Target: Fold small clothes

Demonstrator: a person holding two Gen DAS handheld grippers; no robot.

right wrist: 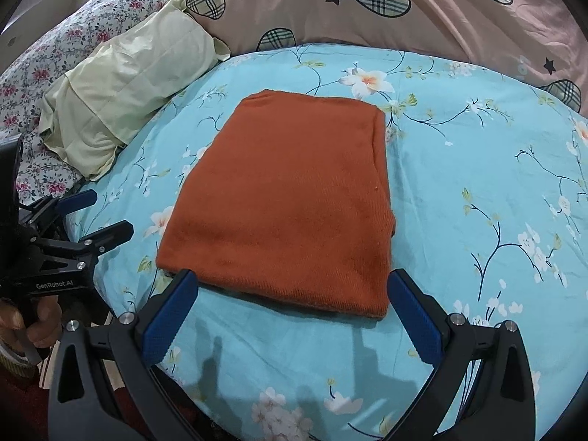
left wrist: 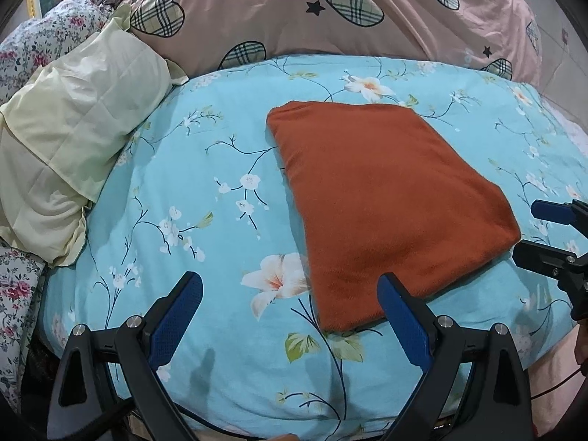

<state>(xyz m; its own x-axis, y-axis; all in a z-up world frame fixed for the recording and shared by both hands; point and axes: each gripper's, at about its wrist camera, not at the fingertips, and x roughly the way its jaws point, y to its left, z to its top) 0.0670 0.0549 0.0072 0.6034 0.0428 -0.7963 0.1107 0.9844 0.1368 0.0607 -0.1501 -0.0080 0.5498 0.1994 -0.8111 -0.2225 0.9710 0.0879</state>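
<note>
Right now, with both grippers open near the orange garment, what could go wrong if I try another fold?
1. The orange garment already lies as a thick folded stack; pinching only its top layer could peel it open.
2. The floral sheet beneath is soft and wrinkled, so the right gripper may grab sheet too.
3. The left gripper sits mostly off the garment's left edge, risking a skewed fold.

The orange garment (right wrist: 283,202) is showing a matt, fuzzy knit with fine ribbing. The blue floral sheet (right wrist: 459,183) is looking like smooth woven cloth, lightly creased. The right gripper (right wrist: 290,294) is presenting matt black plastic arms, textured blue pads (right wrist: 172,312) and shiny metal screws.
</note>
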